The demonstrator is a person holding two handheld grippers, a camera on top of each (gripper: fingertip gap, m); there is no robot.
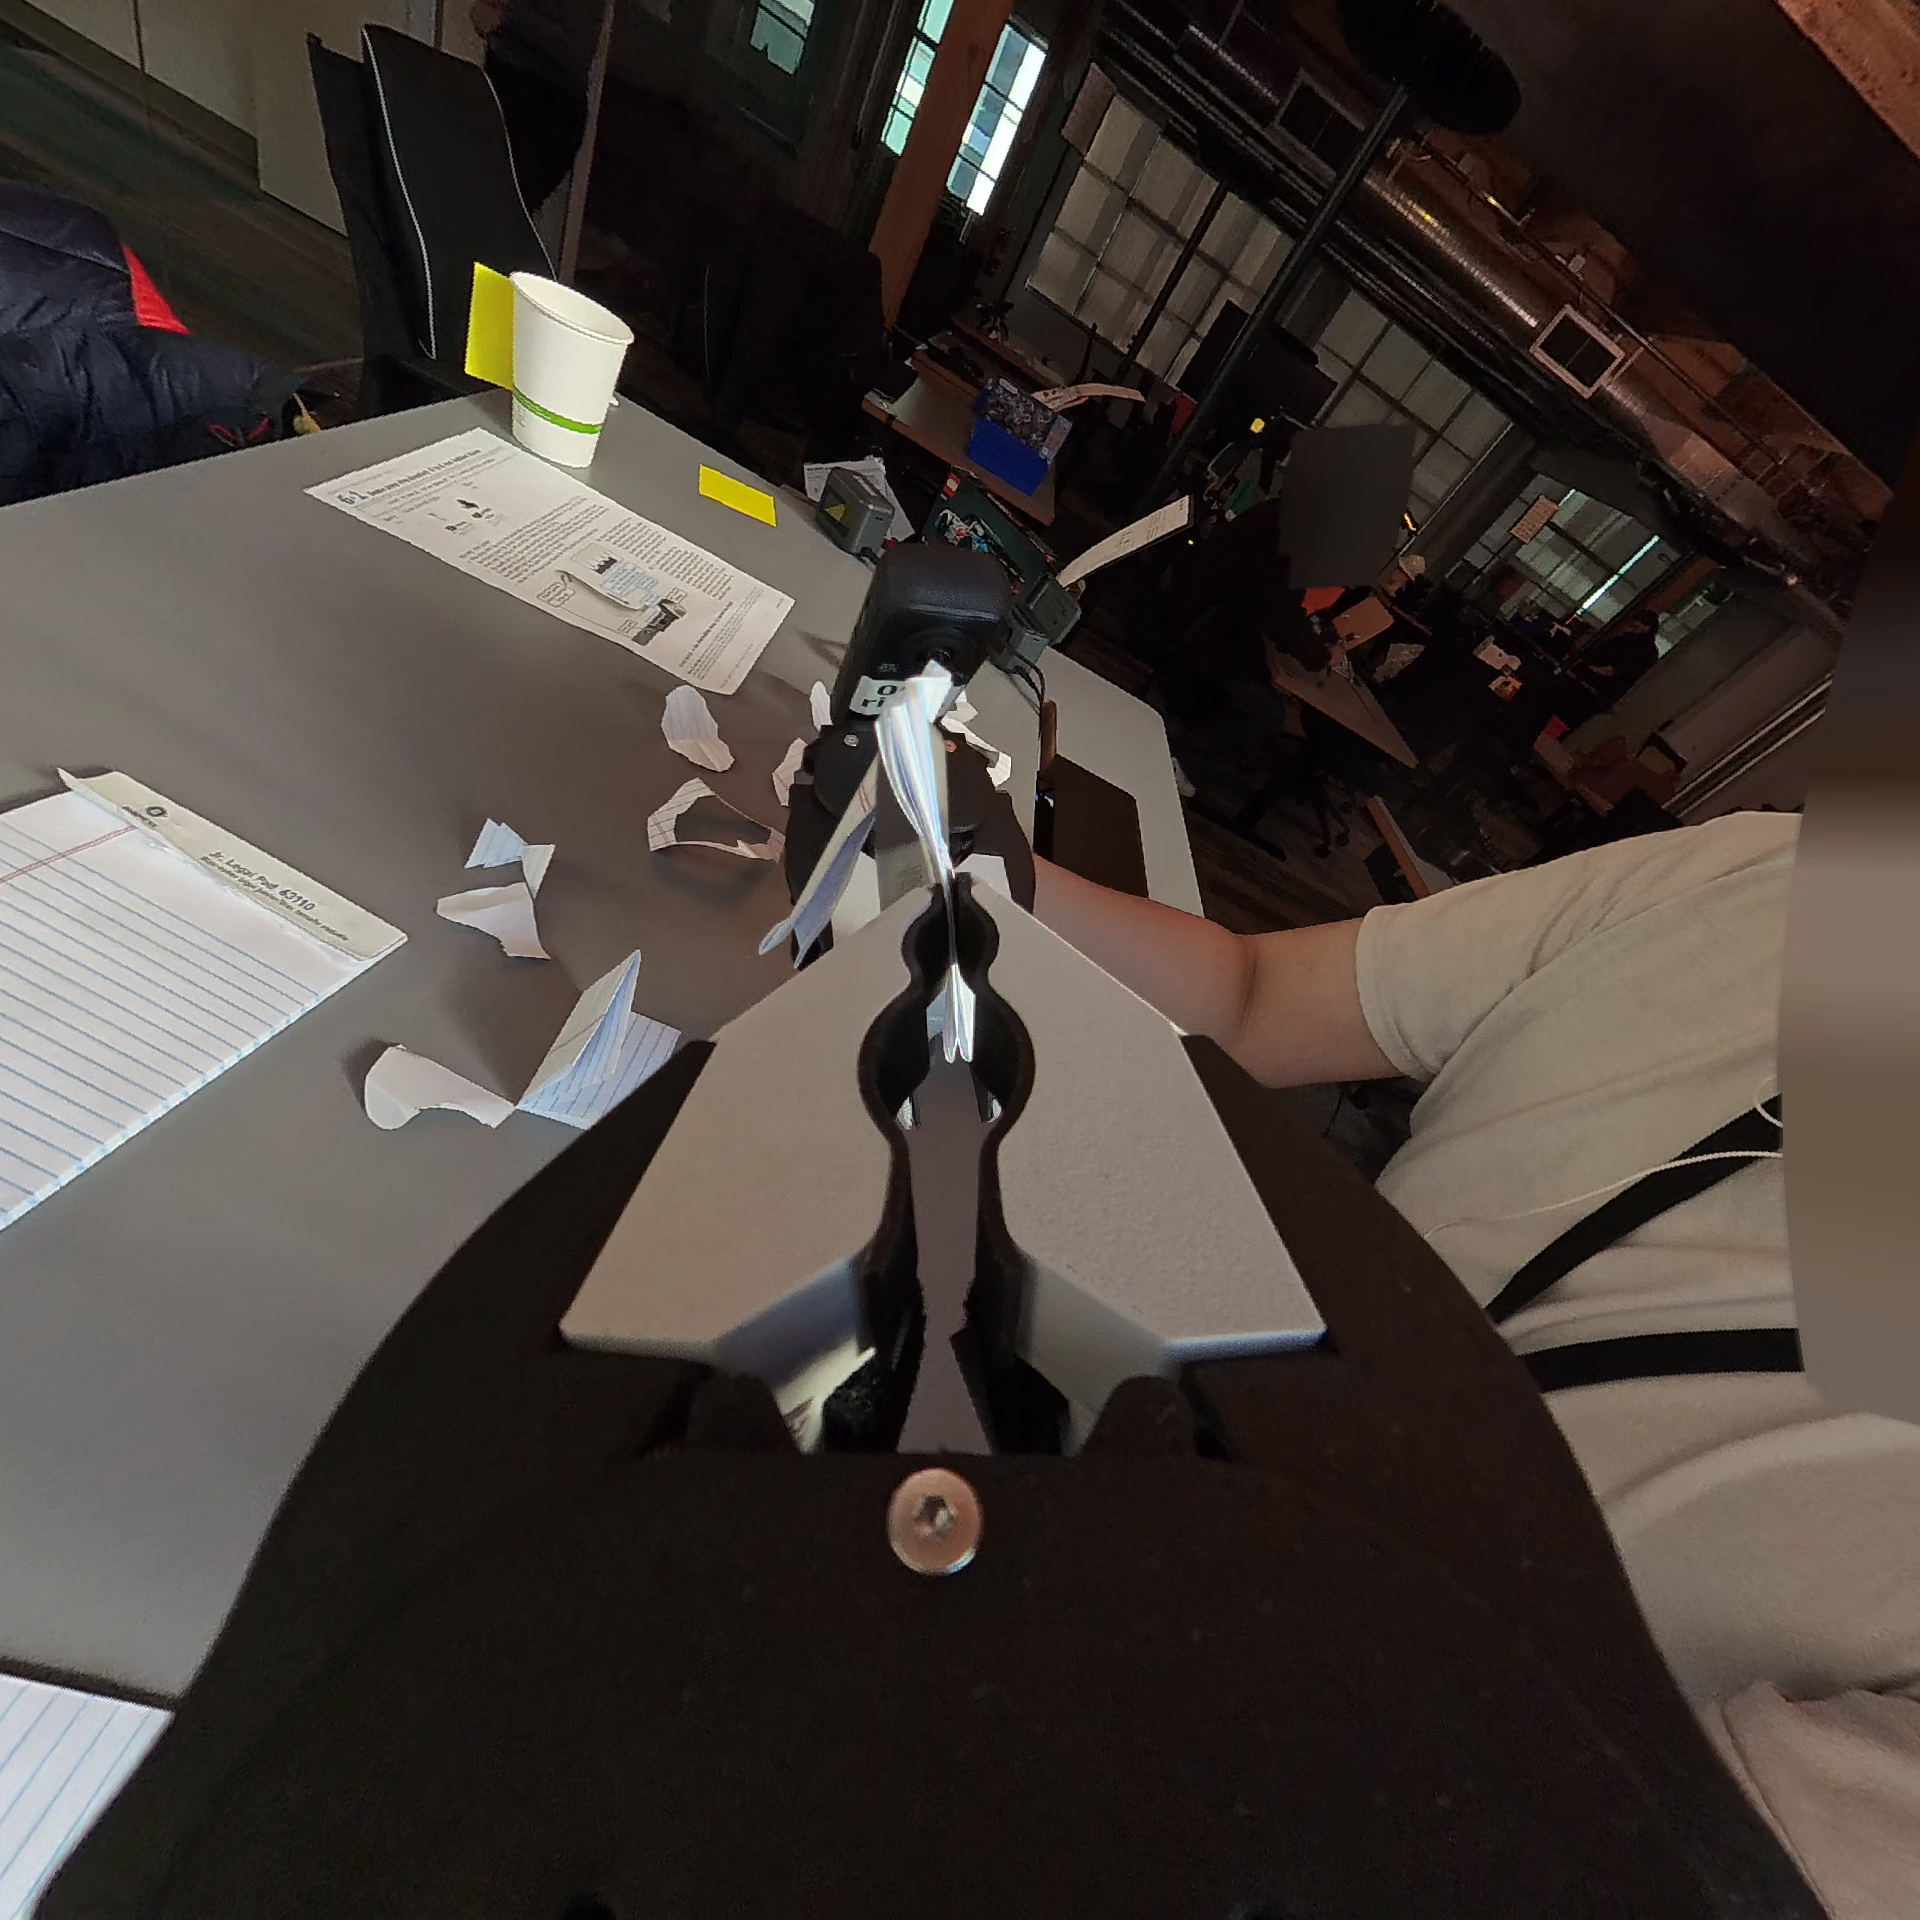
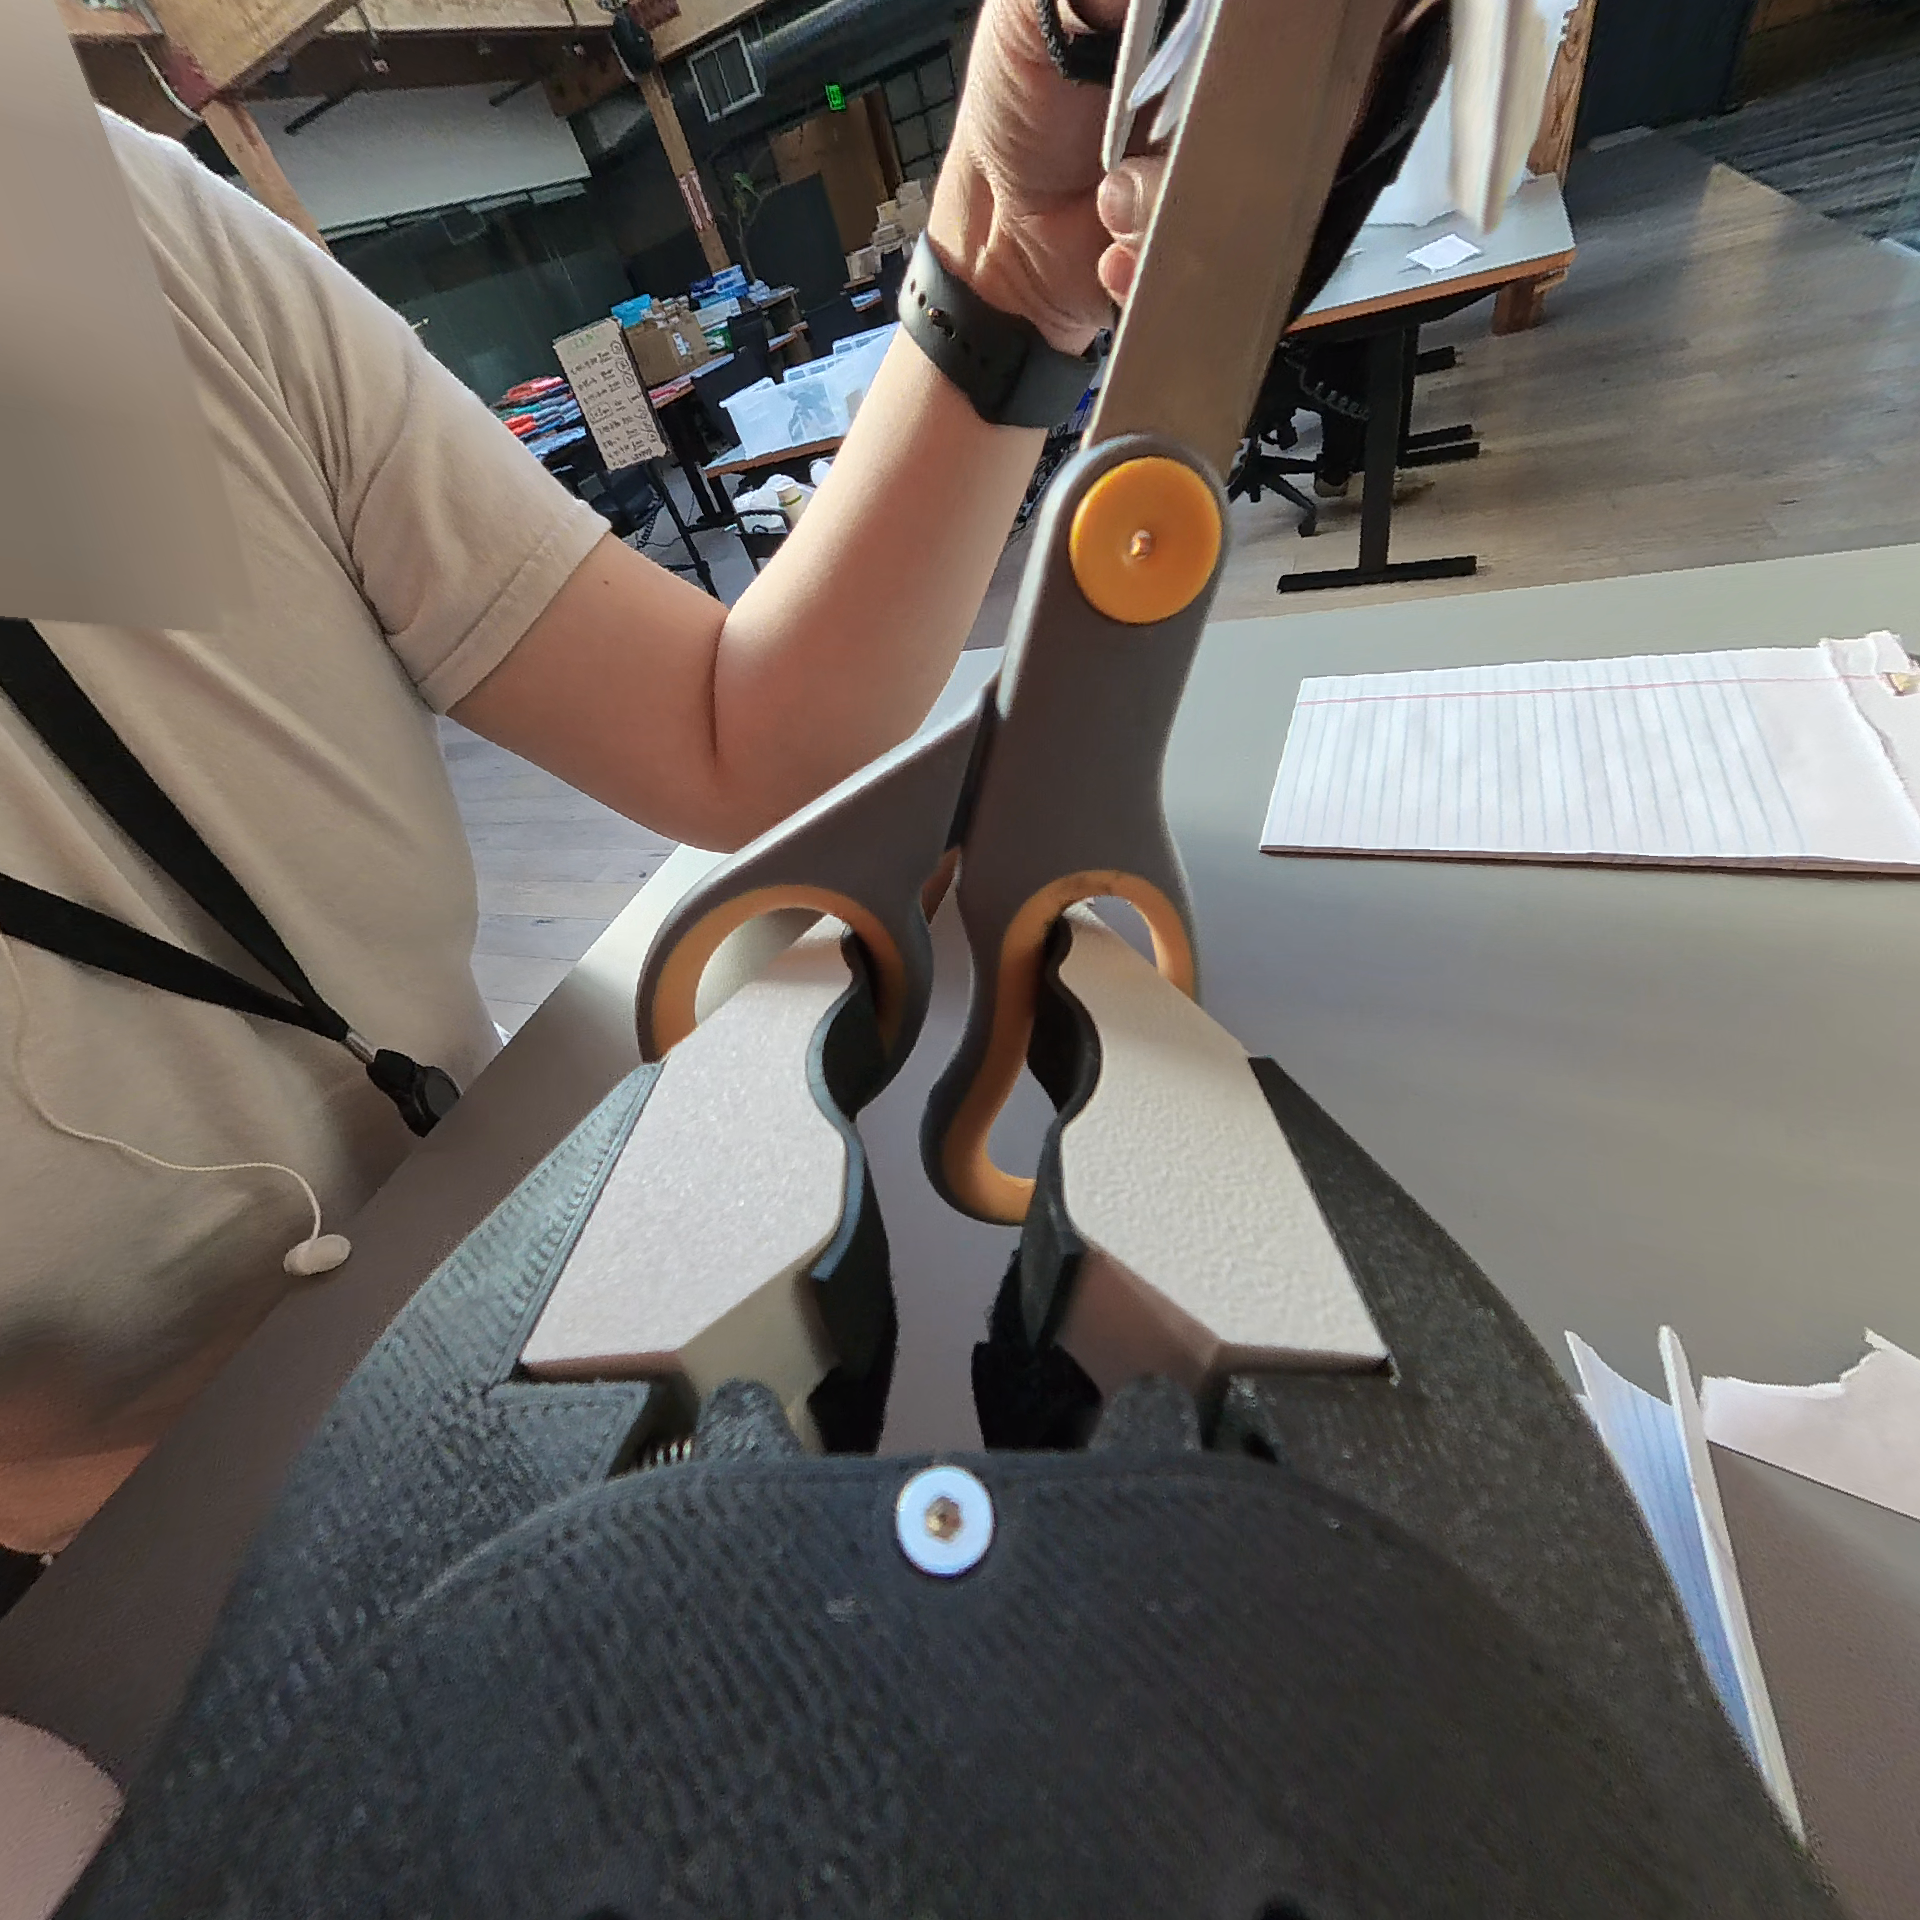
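In the left wrist view, a white lined legal pad (image 1: 135,966) lay at the left of the grey bench (image 1: 260,1299). Just right of that pad, several torn and cut scraps of lined white paper (image 1: 499,904) were scattered, so a fair amount of cutting looked already done. Beyond the pad lay a printed white sheet (image 1: 551,551), a white paper cup with a green band (image 1: 561,364) and a small yellow sticky note (image 1: 736,494). Farther right of the pad and raised above the bench, the left tool (image 1: 954,904) was pressed together, pinching a folded strip of lined white paper (image 1: 920,769) at its tips. That strip appeared only partly cut, so more seemed left to do. Only this view showed the scraps and the pinch itself. In the right wrist view, a person's hand (image 2: 1018,177) gripped the far tool. To its right, the grey scissors with orange-lined handles (image 2: 1039,831) pointed up and away. The right tool (image 2: 966,935) had one finger through each handle loop, drawn close together with the handles nearly shut. The blades reached the paper at the top edge, but whether they were biting it could not be told. The pad lay right of the scissors. Only this view showed the scissors.
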